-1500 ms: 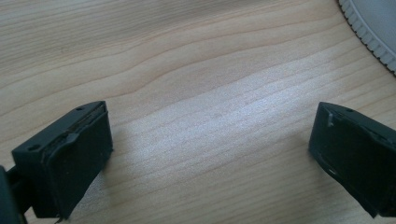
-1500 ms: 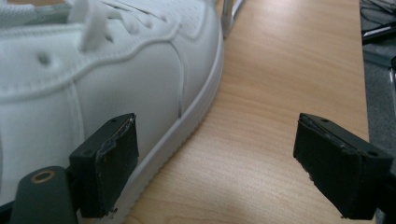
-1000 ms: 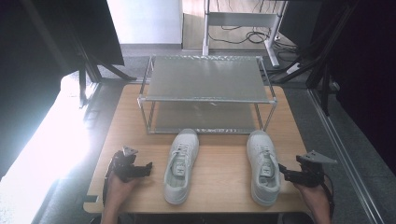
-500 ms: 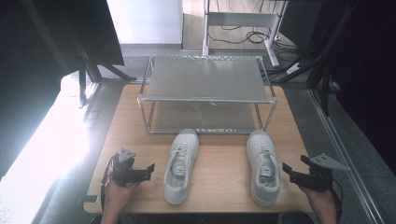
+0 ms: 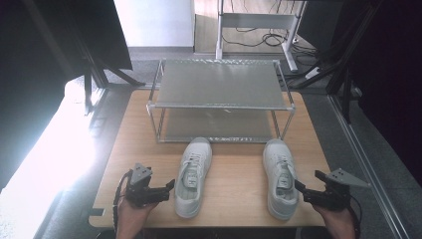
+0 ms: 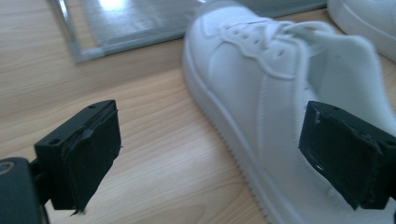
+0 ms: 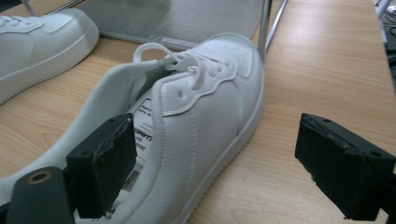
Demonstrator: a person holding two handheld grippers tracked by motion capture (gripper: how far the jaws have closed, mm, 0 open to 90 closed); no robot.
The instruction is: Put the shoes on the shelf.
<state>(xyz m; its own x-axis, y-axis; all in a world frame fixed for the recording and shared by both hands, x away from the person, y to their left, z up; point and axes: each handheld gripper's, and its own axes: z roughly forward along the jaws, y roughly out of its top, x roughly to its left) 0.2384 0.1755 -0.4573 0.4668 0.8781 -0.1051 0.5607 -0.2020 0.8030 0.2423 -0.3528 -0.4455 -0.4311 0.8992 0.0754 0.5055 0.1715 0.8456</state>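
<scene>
Sneakers between wide-open, empty grippers

Wooden table, grey floor, white desk legs beyond, bright glare at left

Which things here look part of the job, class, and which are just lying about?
Likely in the job: left shoe, right shoe, two-tier rack, left gripper and right gripper, both open beside the shoes.

Lying about: floor cables, metal frame beyond the table.
</scene>
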